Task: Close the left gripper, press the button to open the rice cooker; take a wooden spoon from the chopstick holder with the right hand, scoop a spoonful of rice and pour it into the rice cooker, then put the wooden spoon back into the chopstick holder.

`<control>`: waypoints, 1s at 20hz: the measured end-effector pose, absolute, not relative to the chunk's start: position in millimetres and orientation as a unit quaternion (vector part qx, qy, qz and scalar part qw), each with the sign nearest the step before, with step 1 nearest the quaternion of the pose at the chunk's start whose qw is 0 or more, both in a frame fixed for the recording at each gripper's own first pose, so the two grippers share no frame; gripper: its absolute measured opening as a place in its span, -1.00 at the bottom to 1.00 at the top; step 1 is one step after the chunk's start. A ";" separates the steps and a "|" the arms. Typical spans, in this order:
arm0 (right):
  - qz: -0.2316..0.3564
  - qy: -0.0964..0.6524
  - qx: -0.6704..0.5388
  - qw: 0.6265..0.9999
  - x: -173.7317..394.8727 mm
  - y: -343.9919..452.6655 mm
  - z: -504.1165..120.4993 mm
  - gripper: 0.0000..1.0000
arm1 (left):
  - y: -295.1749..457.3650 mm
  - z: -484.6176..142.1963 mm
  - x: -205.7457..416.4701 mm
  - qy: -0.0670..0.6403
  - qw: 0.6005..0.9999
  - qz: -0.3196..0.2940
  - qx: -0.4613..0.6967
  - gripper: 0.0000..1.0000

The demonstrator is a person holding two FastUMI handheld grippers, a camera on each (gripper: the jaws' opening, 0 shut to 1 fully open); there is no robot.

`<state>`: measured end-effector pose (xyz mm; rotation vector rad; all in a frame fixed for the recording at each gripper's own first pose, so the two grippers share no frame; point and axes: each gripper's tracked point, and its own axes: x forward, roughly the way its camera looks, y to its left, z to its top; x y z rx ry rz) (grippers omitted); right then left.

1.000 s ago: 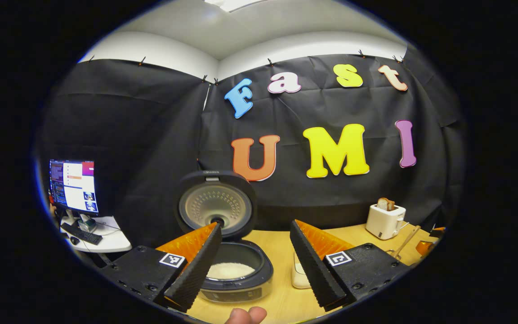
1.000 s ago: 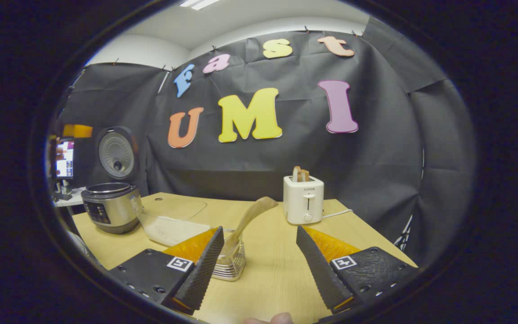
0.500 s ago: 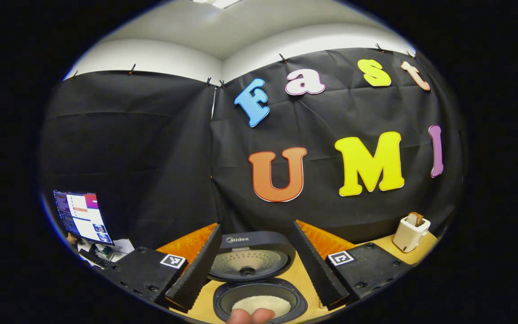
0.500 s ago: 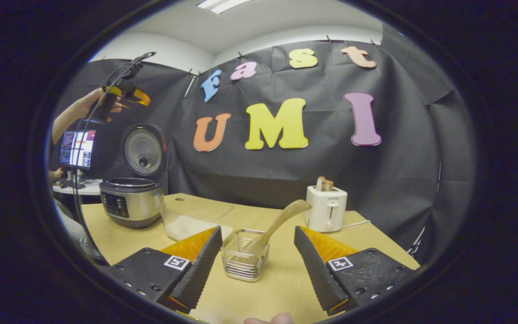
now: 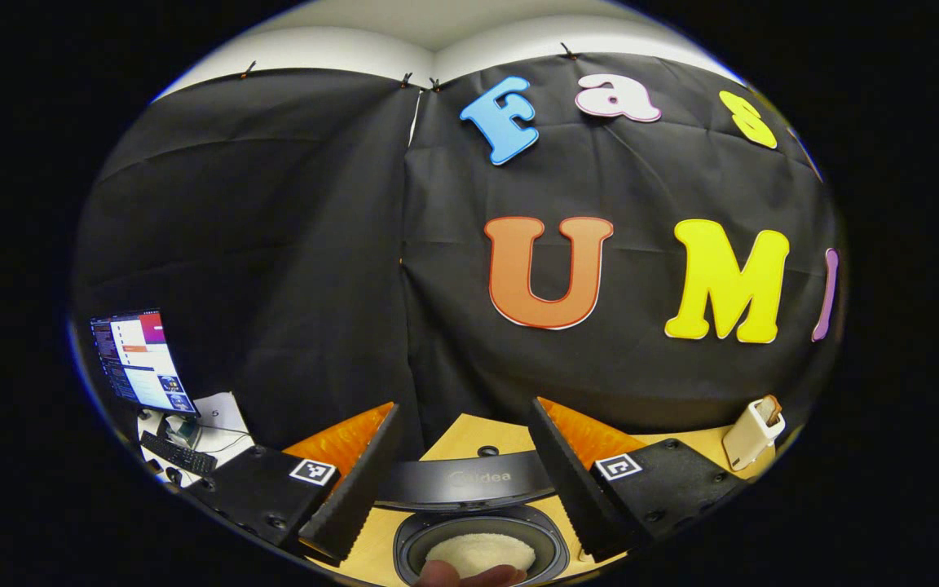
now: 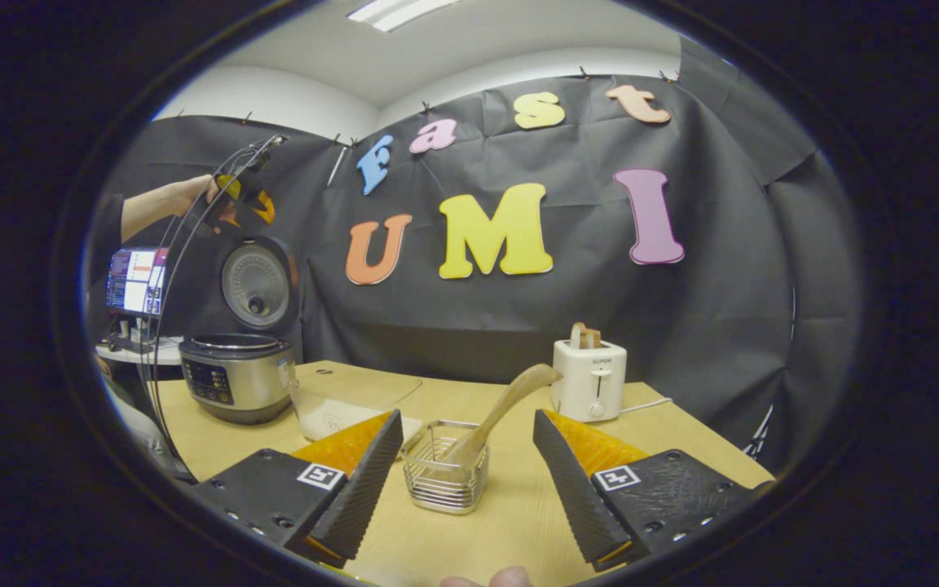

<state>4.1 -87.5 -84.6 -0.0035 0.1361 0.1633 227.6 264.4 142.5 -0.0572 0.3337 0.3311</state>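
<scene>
1. Right gripper view: spoon [image 6: 495,412] back in holder [image 6: 446,465], handle leaning up and right; a second ago holder half hidden behind a finger, now framed squarely between the fingers.
2. Right gripper [image 6: 463,477] wide apart, clamped on nothing, pulled back short of the holder.
3. Left gripper [image 5: 464,475] likewise spread and empty, raised high above the cooker [image 5: 479,548]; half a second ago lower, with more of the lid's inside showing.
4. Rice [image 5: 479,552] lying in the open pot, lid [image 5: 465,486] up.
5. Likely meaning: scoop, pour and spoon return all done; nothing left but withdrawal.
6. Left gripper view alone gives the look straight down into the pot, confirming rice inside.
7. Right gripper view alone gives table [image 6: 510,522], rice tub [image 6: 337,410] just beside the cooker, toaster [image 6: 588,380] behind the holder, and the other gripper held aloft by a hand [image 6: 192,194] over the lid.
</scene>
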 end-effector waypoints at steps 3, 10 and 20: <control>0.076 0.080 0.000 0.994 1.6 -85.6 -90.7 0.91 | 258.5 123.9 231.5 0.199 0.967 0.157 -0.032 0.98; 0.088 0.069 -0.012 0.994 -14.9 -70.5 -80.9 0.91 | 234.4 108.7 197.3 0.216 0.964 0.143 -0.051 0.97; 0.095 0.071 0.035 0.992 -33.2 -64.2 -86.1 0.91 | 182.2 40.6 101.3 0.240 0.960 0.127 -0.068 0.96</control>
